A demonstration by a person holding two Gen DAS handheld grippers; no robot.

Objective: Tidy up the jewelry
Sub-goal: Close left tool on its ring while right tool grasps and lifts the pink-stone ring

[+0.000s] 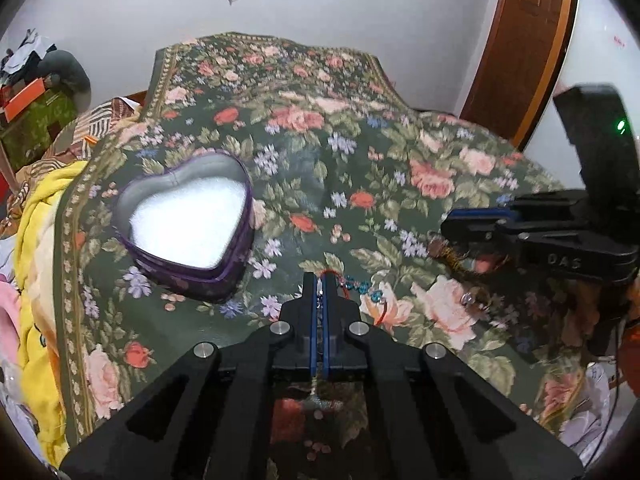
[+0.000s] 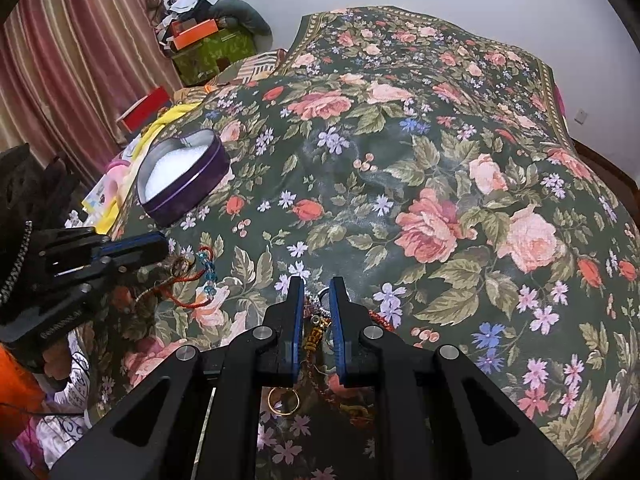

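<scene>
the left gripper (image 1: pixel 319 280) is shut tight, and a thin silver chain (image 1: pixel 319 300) is pinched between its blue pads; a red cord with blue beads (image 1: pixel 358 286) lies just to the right of its tip on the flowered bedspread (image 1: pixel 320 140); the right gripper (image 2: pixel 316 288) has its jaws nearly closed with a narrow gap, and a bunch of jewelry (image 2: pixel 318 320) sits in that gap, but i cannot tell if the pads press on it; a gold ring (image 2: pixel 283 400) lies under that gripper; the heart-shaped box (image 1: pixel 188 220) is open, with white padding inside, and it sits near the left edge of the bedspread, well apart from both grippers; yellow cloth (image 1: pixel 40 240) is piled just past that edge; the middle and far part of the bedspread is bare and wide; a wooden door (image 1: pixel 524 40) stands at the far right.
</scene>
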